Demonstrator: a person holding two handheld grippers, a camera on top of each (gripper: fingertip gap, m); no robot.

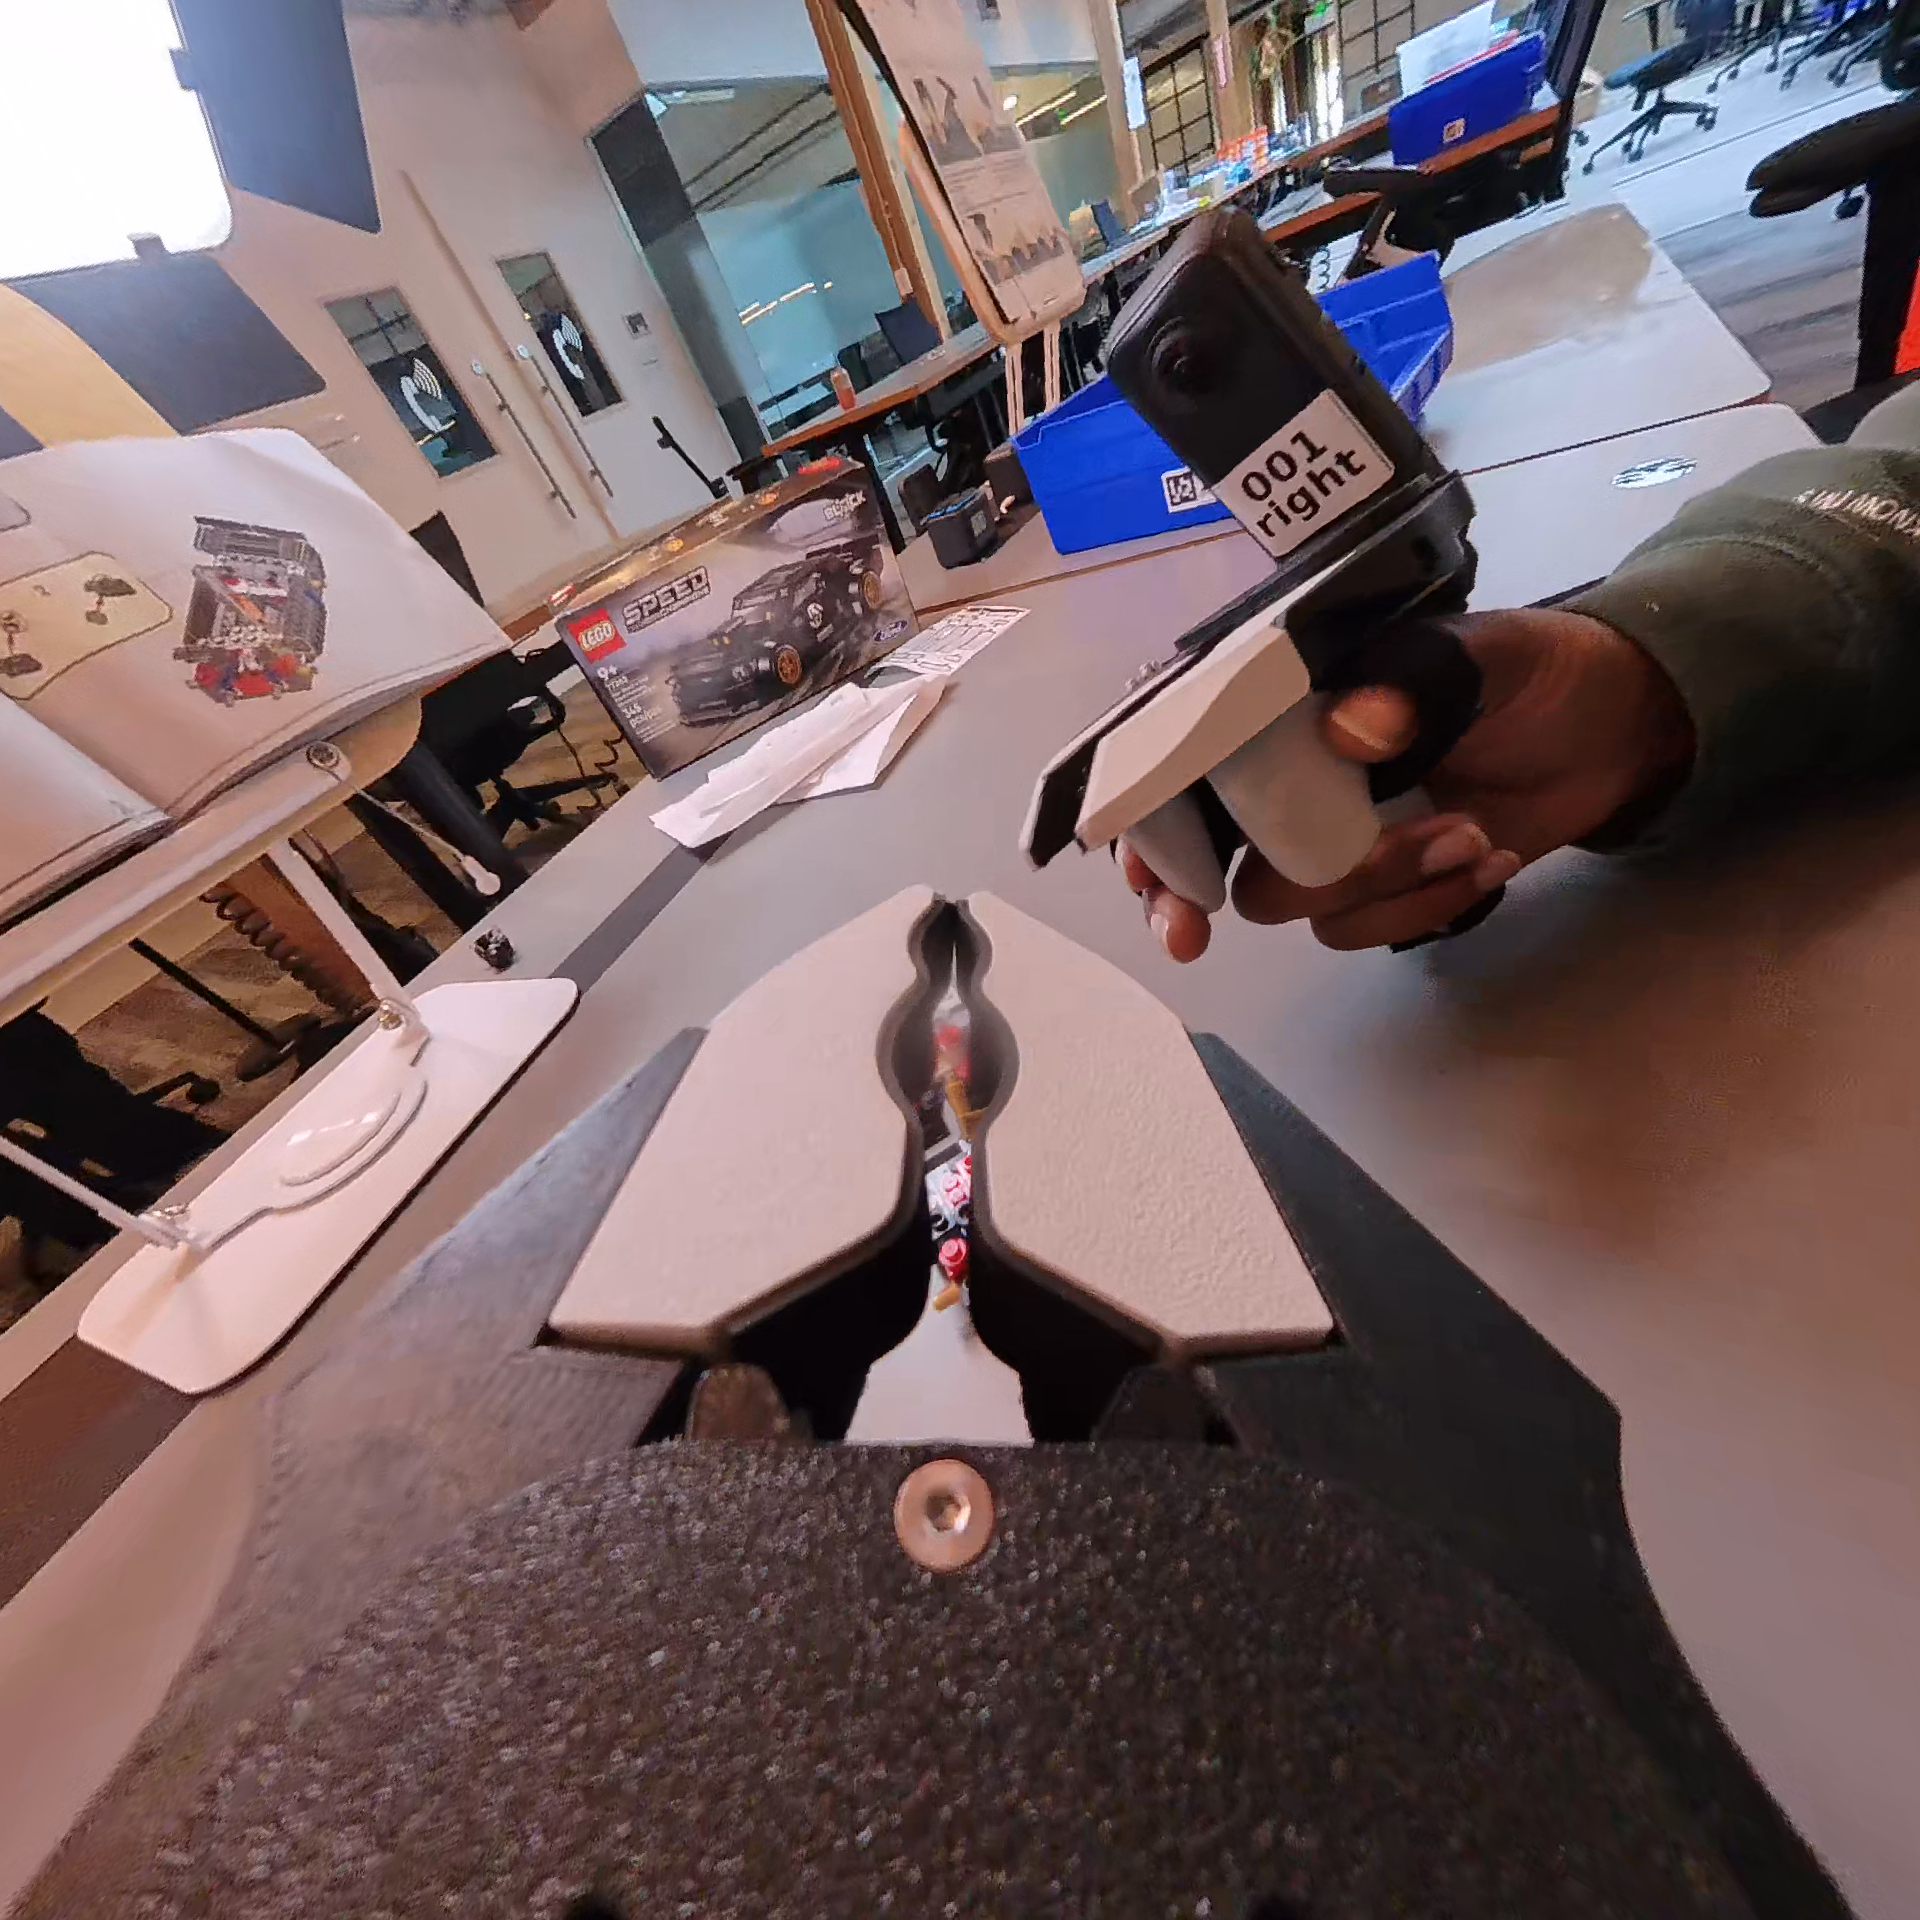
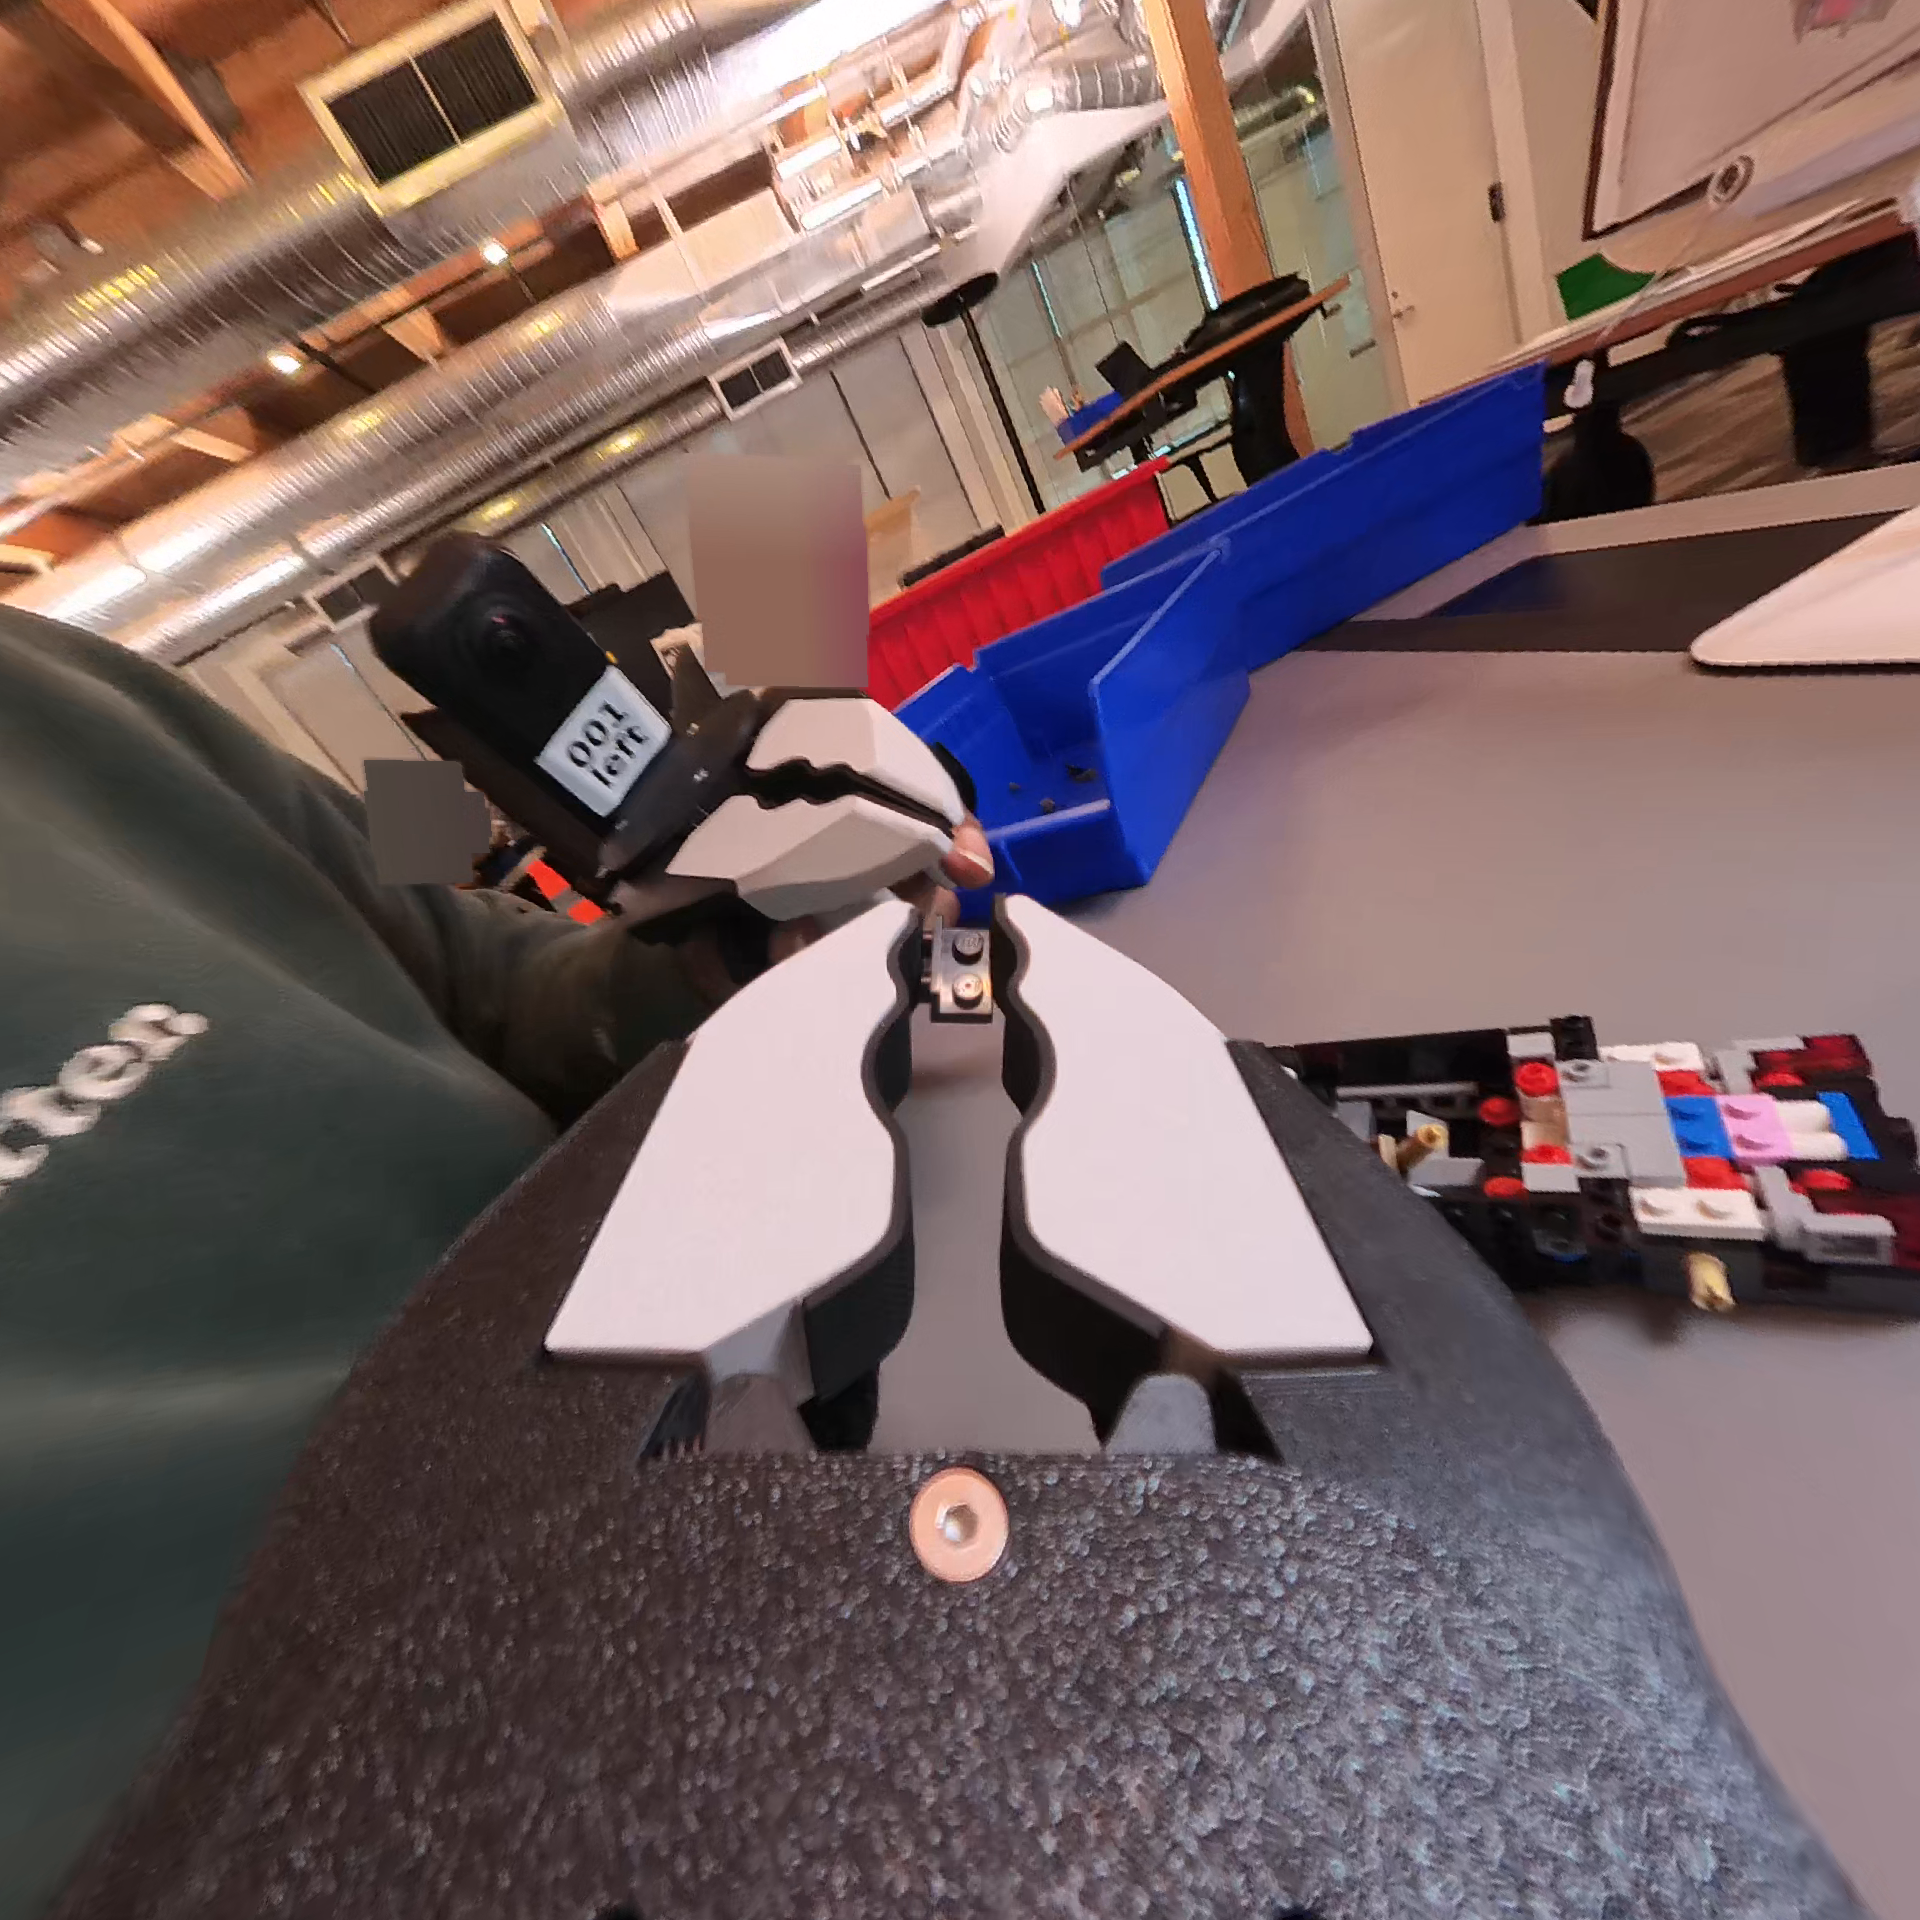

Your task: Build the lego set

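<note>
left hand-held gripper [image 1: 951,914]: rough, grainy black plastic body; matt pale-grey finger plates; bright metal screw
right hand-held gripper [image 2: 956,925]: same pebbled black plastic, matt grey plates
worktop [image 1: 1558,1091]: smooth grey, dull sheen
lego chassis [image 2: 1683,1143]: glossy hard plastic, right of frame
blue bin [image 2: 1143,686]: smooth shiny plastic
set box [image 1: 748,623]: printed glossy card
sleeve [image 1: 1766,603]: soft green cloth

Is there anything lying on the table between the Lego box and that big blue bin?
Yes: in the left wrist view, a small dark case stands on the grey table between the Lego box and the blue bin.
</note>
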